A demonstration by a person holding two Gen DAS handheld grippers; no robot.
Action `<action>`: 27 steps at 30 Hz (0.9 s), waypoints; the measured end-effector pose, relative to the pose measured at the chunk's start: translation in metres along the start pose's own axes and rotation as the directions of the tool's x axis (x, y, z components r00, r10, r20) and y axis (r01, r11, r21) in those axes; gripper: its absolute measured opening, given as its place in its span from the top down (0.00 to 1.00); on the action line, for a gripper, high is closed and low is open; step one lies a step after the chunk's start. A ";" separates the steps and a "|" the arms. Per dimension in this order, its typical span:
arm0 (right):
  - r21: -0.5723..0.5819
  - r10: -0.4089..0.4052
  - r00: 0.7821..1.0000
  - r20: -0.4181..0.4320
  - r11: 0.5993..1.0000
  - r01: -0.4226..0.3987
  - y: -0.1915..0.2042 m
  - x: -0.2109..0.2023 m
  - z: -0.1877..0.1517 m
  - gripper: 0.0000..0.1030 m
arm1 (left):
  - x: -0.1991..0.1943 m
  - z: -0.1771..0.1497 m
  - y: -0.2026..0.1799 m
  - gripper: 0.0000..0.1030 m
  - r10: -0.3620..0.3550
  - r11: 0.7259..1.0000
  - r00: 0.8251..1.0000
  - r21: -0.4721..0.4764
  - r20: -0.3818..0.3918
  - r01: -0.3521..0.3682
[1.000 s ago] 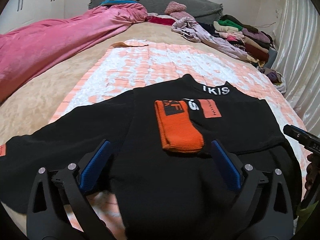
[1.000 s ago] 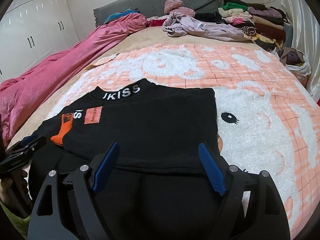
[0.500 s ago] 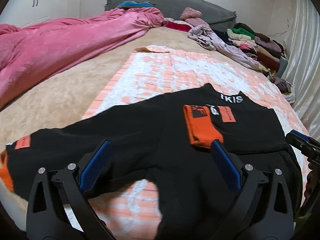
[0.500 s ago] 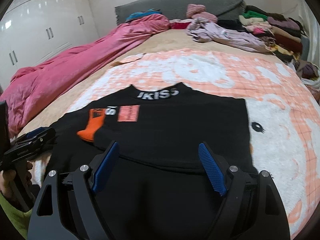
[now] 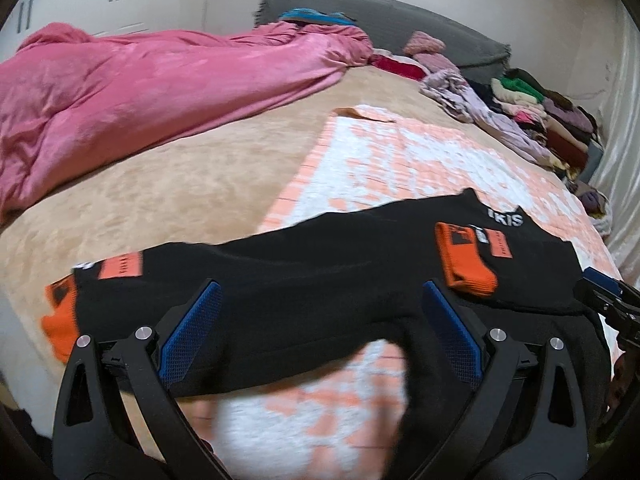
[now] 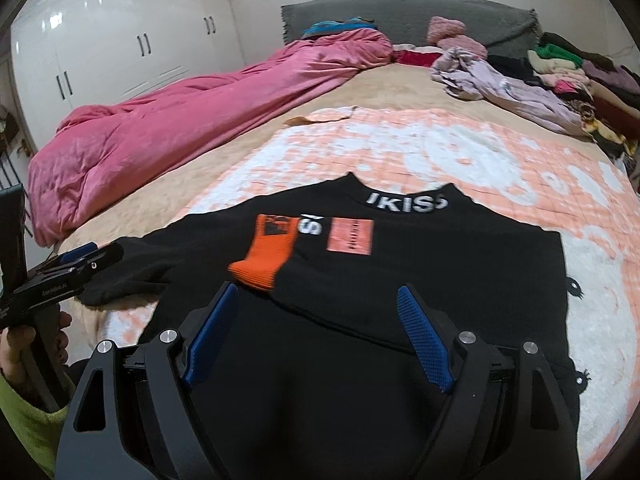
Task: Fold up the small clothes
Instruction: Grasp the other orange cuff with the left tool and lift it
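A black sweater (image 6: 420, 276) with white collar letters and orange cuffs lies on a pink-and-white blanket (image 6: 460, 152). One sleeve is folded over the chest, its orange cuff (image 6: 268, 256) lying there. The other sleeve (image 5: 280, 280) stretches out to the left, ending in an orange cuff (image 5: 60, 320). My left gripper (image 5: 320, 296) is open and empty just above that sleeve. My right gripper (image 6: 318, 304) is open and empty above the sweater's lower body. The left gripper also shows in the right wrist view (image 6: 86, 254), and the right gripper shows in the left wrist view (image 5: 600, 280).
A pink duvet (image 5: 140, 80) lies along the left of the bed. Loose and stacked clothes (image 6: 560, 72) fill the far right by the grey headboard (image 6: 400, 12). White wardrobe doors (image 6: 120, 40) stand at the left. The tan bedsheet (image 5: 180, 184) lies between duvet and blanket.
My left gripper has swung left along the outstretched sleeve, bringing its far orange cuff into view. My right gripper has also shifted left over the sweater. Both stay open.
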State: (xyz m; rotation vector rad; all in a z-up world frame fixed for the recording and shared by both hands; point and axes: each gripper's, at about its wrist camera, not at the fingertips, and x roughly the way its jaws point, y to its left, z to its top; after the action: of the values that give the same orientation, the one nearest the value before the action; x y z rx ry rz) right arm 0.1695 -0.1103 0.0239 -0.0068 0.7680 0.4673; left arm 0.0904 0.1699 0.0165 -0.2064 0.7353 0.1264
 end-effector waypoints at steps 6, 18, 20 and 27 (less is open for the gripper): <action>-0.024 0.025 1.000 -0.003 0.999 -0.025 0.018 0.007 0.005 0.22 | -0.011 -0.002 0.040 0.09 0.072 0.996 0.997 -0.056 0.013 -0.072; -0.089 0.072 0.997 -0.018 0.993 -0.073 0.058 0.018 0.011 0.22 | -0.031 -0.003 0.112 0.09 0.182 0.966 0.983 -0.191 0.026 -0.173; -0.108 0.074 0.997 -0.019 0.991 -0.076 0.065 0.020 0.011 0.22 | -0.033 -0.003 0.120 0.09 0.193 0.961 0.981 -0.208 0.023 -0.184; -0.142 0.103 0.994 -0.037 0.984 -0.107 0.087 0.029 0.011 0.22 | -0.033 -0.007 0.149 0.09 0.237 0.935 0.972 -0.269 -0.014 -0.231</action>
State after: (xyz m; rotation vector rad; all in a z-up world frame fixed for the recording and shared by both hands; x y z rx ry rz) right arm 0.1589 -0.0189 0.0265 -0.1090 0.7651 0.6235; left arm 0.0340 0.3122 0.0123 -0.3757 0.7208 0.4570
